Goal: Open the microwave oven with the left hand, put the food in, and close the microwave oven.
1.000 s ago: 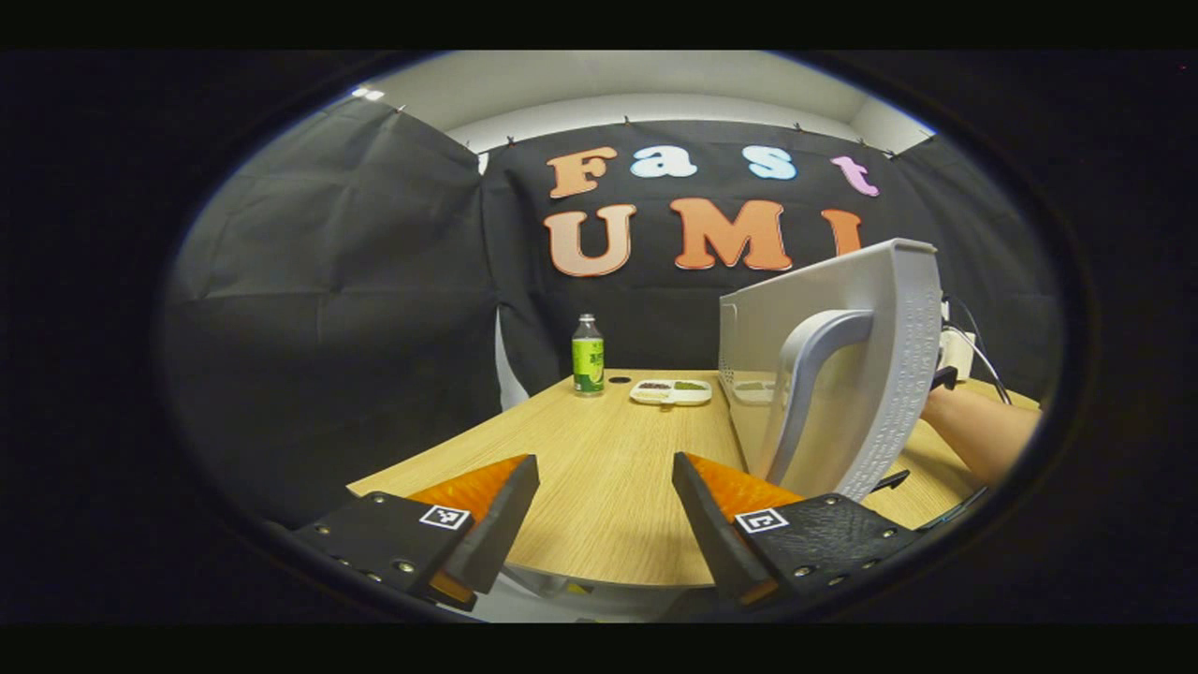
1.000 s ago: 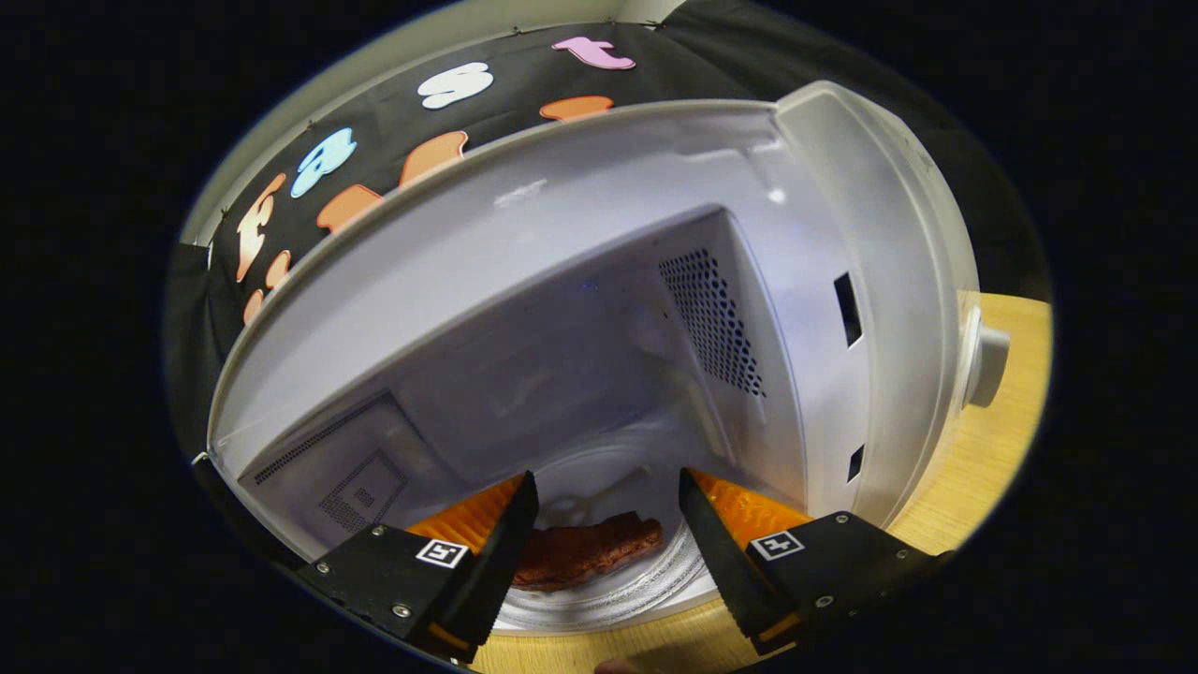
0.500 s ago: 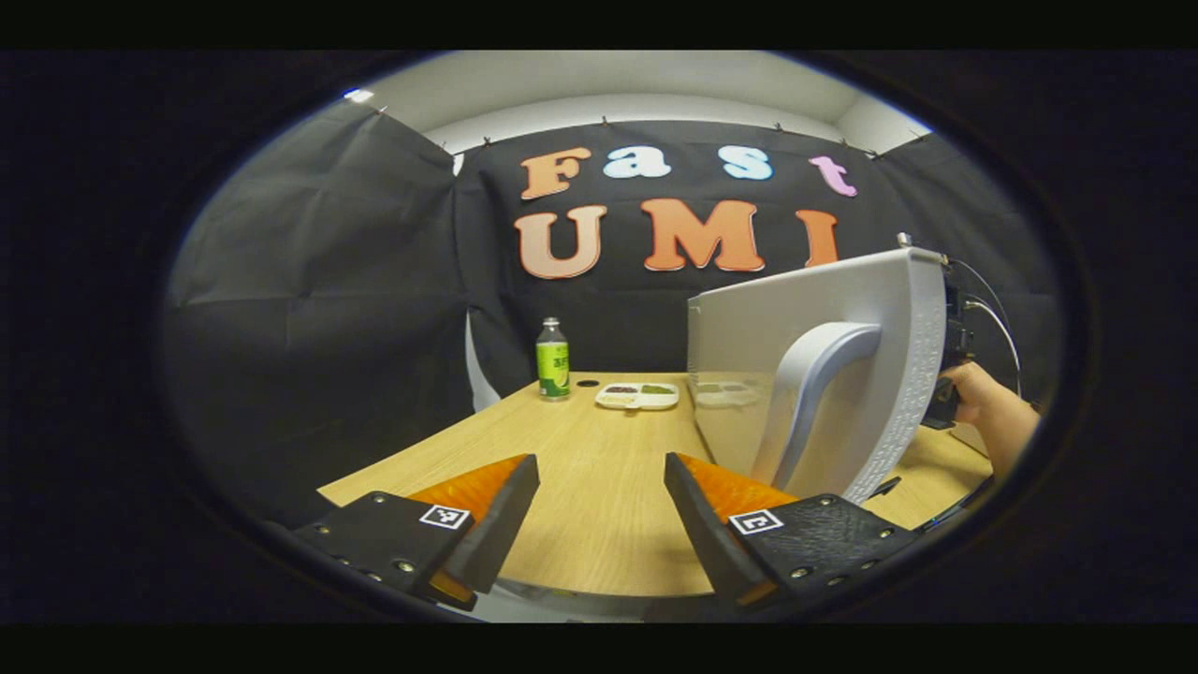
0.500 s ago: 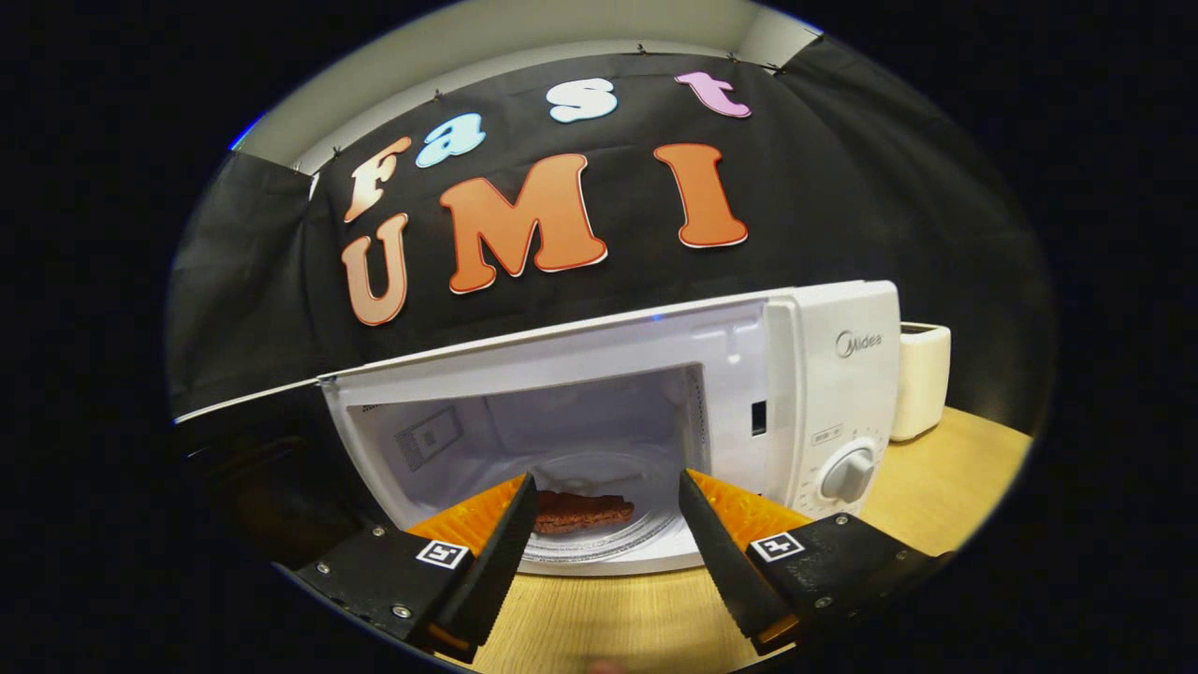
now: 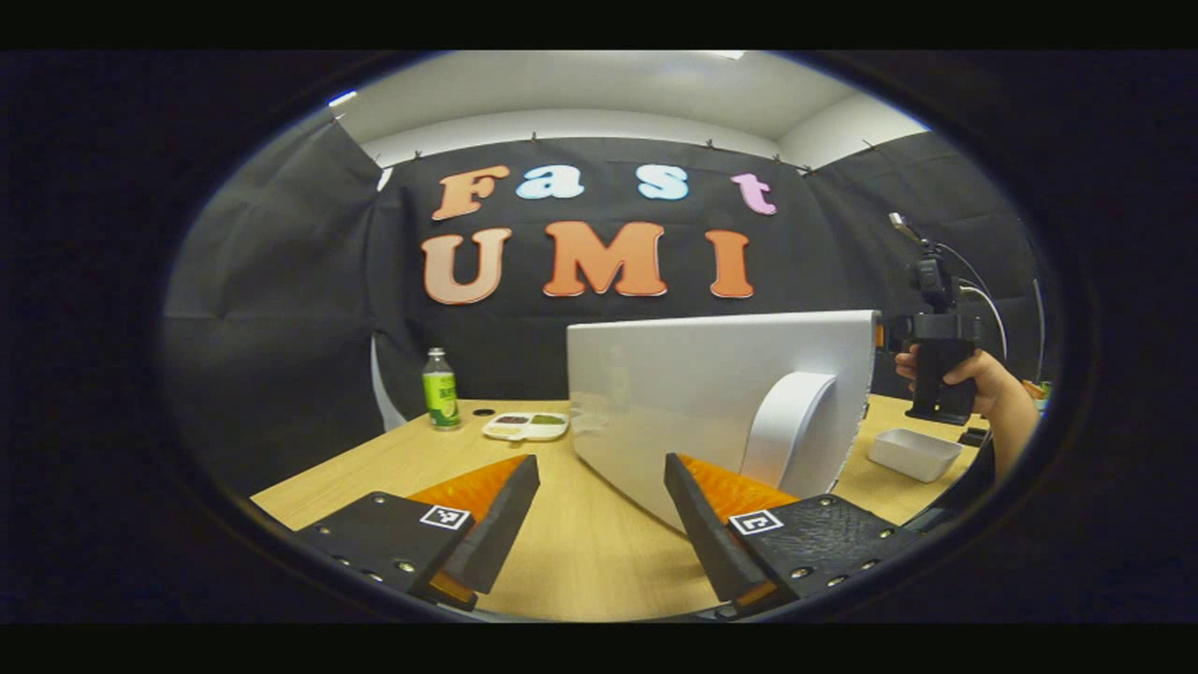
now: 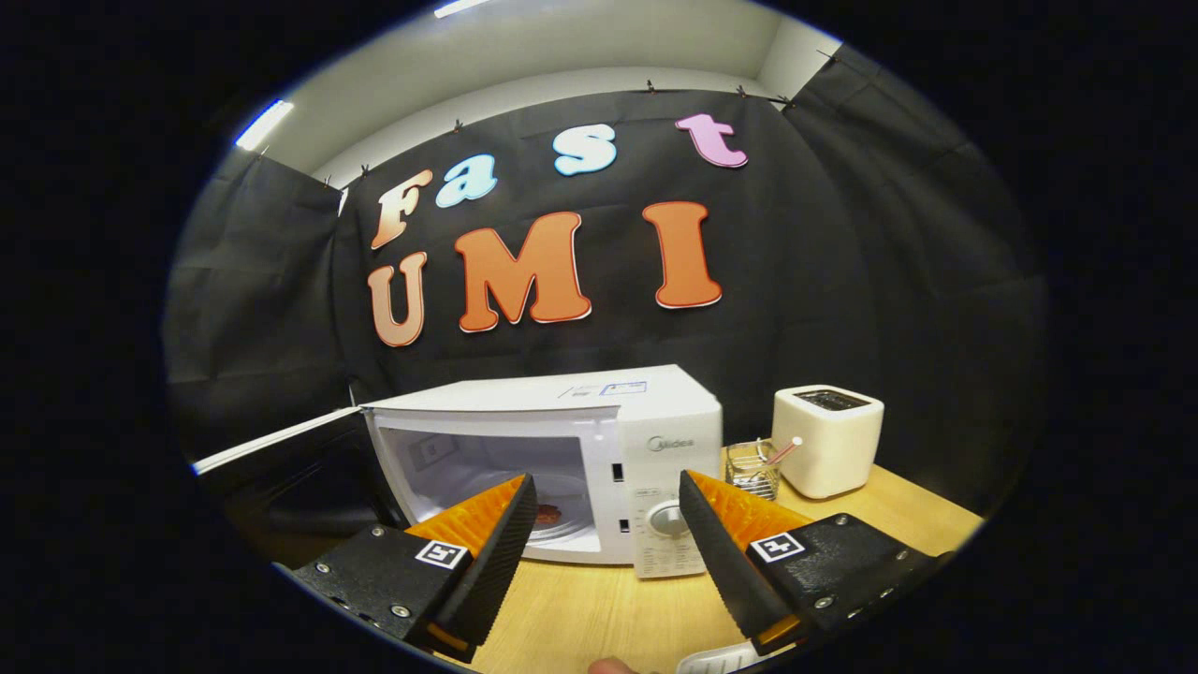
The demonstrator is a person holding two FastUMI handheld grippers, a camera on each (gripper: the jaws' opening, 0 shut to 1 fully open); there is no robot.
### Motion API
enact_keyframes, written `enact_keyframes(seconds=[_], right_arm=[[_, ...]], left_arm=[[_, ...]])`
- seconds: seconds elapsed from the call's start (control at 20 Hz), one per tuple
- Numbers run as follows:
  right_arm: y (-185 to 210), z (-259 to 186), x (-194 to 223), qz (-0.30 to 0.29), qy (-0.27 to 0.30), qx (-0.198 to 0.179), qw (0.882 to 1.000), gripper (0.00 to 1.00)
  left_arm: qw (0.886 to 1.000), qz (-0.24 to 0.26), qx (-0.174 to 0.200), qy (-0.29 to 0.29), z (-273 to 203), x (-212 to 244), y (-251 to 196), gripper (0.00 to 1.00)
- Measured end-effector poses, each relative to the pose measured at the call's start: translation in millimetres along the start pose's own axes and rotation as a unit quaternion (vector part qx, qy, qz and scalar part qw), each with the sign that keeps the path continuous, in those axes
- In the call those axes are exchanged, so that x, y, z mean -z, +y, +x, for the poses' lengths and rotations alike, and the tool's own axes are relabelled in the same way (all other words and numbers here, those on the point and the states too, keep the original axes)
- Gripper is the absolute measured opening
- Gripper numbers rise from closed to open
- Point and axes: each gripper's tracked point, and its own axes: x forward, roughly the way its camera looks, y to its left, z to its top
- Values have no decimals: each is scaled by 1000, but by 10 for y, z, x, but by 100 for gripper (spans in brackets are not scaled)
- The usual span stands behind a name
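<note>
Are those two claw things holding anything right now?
No. The left gripper and right gripper are both open and empty; the food lies inside the microwave.

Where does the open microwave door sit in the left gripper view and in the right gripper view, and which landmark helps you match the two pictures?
Left gripper view: the microwave door stands right of centre, its pale outer face and curved handle towards the camera, just past the left gripper.
Right gripper view: the door swings out at lower left, dark inner face showing, beside the microwave.
Shared landmark: the wooden table under both.
</note>
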Motion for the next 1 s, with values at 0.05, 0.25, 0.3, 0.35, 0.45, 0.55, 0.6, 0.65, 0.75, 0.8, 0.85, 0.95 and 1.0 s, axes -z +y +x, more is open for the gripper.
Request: enact_keyframes(seconds=[0.05, 0.25, 0.3, 0.35, 0.45, 0.55, 0.6, 0.65, 0.75, 0.8, 0.85, 0.95, 1.0], right_arm=[[-132, -71, -19, -6, 2, 7, 1000, 94], [-480, -311, -101, -14, 5, 21, 1000, 94], [-542, -358, -122, -15, 5, 23, 1000, 94], [-587, -403, -140, -16, 4, 22, 1000, 94], [-652, -469, -183, -18, 2, 20, 1000, 94], [-724, -537, -199, -23, 5, 21, 1000, 94], [-753, -572, -213, -29, 5, 22, 999, 94], [-795, -613, -238, -35, 4, 24, 999, 94], [-870, -675, -297, -44, -3, 28, 999, 94], [-908, -699, -326, -46, -6, 31, 998, 94], [-936, -730, -335, -47, -6, 34, 998, 94], [-991, -786, -360, -44, -9, 37, 998, 94], [-1023, -811, -378, -41, -12, 39, 998, 94]], left_arm=[[1000, 0, 14, 0, 60, -10, -131, 84], [998, 3, 59, -2, 318, -82, -591, 84], [998, 5, 65, 0, 381, -80, -676, 84], [997, 5, 73, 0, 454, -81, -770, 85], [996, -1, 90, 3, 636, -87, -963, 85], [995, -4, 96, 4, 779, -77, -1083, 80], [995, -7, 98, 4, 855, -79, -1147, 80], [995, -9, 103, 6, 922, -70, -1215, 76], [994, -13, 108, 7, 1083, -45, -1336, 68], [994, -15, 110, 13, 1144, -7, -1391, 63], [993, -19, 112, 15, 1211, 22, -1450, 55], [992, -28, 120, 17, 1308, 21, -1576, 37], [991, -29, 127, 20, 1347, 30, -1645, 29]])
